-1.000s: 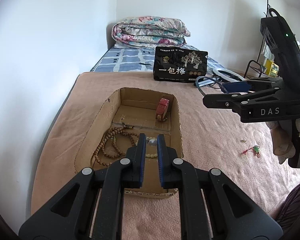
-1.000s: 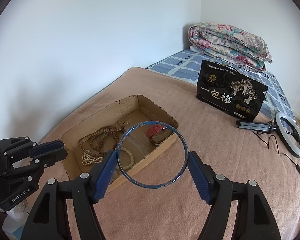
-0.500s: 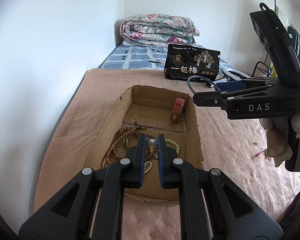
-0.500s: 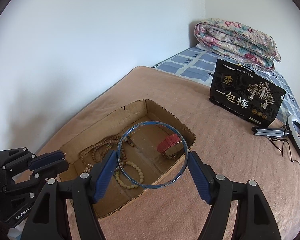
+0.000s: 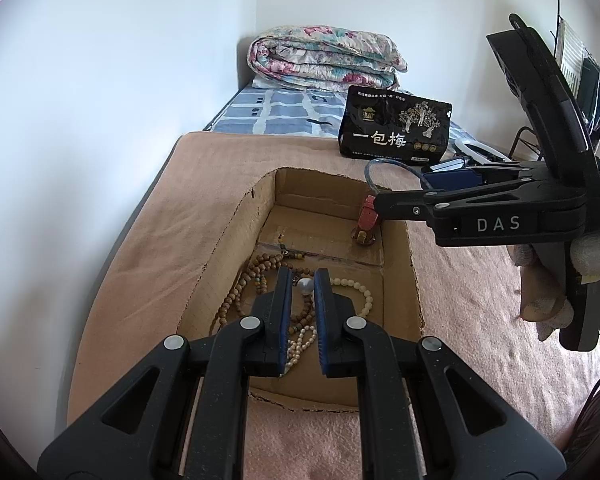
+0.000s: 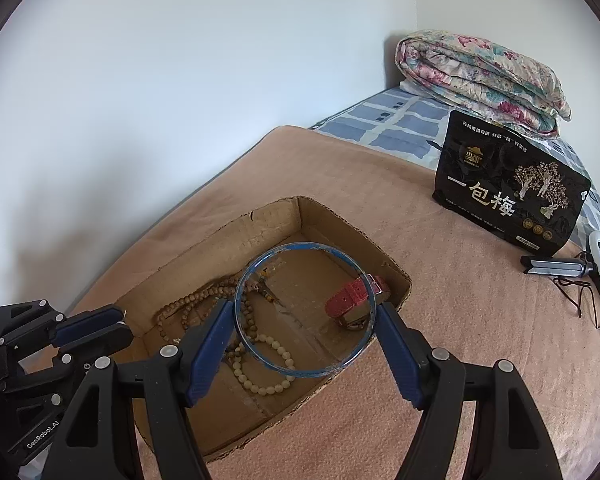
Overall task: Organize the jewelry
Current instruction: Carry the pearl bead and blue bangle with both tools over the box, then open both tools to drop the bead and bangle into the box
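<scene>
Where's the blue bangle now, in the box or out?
Out. The right gripper holds the blue bangle above the cardboard box.

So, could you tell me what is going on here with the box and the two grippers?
A person is sorting jewelry into a cardboard box on a bed, with a gripper in each hand. The right gripper holds a blue bangle by its sides, above the box. The left gripper is nearly shut on a pearl-like bead on a thin chain, also over the box. A red strap, wooden beads and a pale bead bracelet lie inside.
</scene>
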`<state>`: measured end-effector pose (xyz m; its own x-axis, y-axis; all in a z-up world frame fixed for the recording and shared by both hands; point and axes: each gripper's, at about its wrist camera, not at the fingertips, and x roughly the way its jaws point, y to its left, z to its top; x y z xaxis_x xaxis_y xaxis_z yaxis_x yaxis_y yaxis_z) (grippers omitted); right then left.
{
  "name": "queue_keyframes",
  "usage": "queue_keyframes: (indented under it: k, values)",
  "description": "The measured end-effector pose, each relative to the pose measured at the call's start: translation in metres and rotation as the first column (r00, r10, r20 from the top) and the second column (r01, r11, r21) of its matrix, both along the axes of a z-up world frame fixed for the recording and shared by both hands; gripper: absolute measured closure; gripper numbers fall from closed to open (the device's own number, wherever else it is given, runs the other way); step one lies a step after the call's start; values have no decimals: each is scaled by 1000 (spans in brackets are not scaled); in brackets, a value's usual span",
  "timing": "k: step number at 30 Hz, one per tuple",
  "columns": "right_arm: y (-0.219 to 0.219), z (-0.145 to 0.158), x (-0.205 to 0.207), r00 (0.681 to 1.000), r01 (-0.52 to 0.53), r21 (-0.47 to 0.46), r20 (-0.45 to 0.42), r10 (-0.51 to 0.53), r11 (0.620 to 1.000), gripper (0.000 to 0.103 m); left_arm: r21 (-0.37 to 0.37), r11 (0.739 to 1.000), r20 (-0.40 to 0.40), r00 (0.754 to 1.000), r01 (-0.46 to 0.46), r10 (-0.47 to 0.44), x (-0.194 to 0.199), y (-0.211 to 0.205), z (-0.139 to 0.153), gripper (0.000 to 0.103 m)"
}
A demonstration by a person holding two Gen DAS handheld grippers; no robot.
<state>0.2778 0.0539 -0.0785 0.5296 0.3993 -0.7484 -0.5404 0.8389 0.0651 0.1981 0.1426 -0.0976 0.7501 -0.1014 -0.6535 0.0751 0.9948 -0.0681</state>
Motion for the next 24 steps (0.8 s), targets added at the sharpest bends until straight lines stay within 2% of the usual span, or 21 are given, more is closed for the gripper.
queue_keyframes:
  k: [10,11,12,13,15,24]
  values:
    - [4,2,1,1000,-6,-2,5,6,1000,28,25,1000,11,1000,6,-6,-1,-3,2,93]
    - [4,2,1,1000,-5,-4,11,5,1000,27,23,1000,10,1000,6,-6,-1,-3,2,91]
    - [5,3,0,1000,-4,-8,17,4,1000,21,21,1000,8,1000,7,-8,-1,-3,2,75]
    - [5,4,-1,1000,-2,-10,25,2,1000,14,20,1000,15,1000,7,-7,-2,-4,3,55]
    - [4,6,-2,999,1,-5,44,0,1000,10,28,1000,42,999,-4,2,-5,-5,5,44]
    - [-4,11,-6,998,16,-3,55,-16,1000,9,36,999,44,999,-6,4,-6,-8,7,44]
